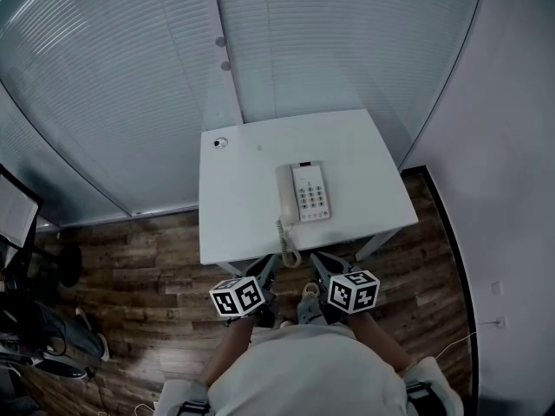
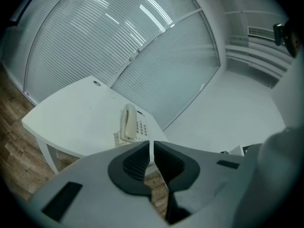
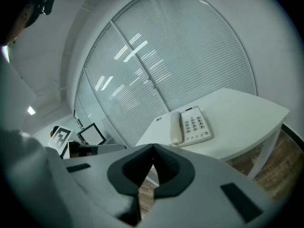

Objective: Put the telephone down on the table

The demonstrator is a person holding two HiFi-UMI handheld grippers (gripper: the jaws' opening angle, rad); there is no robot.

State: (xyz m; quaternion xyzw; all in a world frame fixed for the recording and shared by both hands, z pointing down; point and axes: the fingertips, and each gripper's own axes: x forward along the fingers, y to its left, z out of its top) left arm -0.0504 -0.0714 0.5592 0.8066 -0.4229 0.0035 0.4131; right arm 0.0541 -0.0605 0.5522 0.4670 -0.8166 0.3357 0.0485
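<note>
A cream telephone [image 1: 303, 193] lies flat on the small white table [image 1: 243, 206]. Its handset [image 1: 285, 194] rests in the cradle on the left, and the coiled cord [image 1: 287, 243] hangs over the near edge. Both grippers hover just short of that edge, apart from the phone. My left gripper [image 1: 264, 271] is shut and empty; in the left gripper view the telephone [image 2: 133, 125] sits beyond its closed tips [image 2: 152, 144]. My right gripper [image 1: 323, 267] is also shut and holds nothing. Past its tips [image 3: 153, 148], the right gripper view shows the telephone [image 3: 192, 126] on the table.
A small round fitting [image 1: 220, 143] sits at the table's far left corner. Behind the table stands a glass wall with blinds [image 1: 173, 59]. A monitor [image 1: 17, 211] and a chair stand at the far left on the wooden floor [image 1: 139, 258].
</note>
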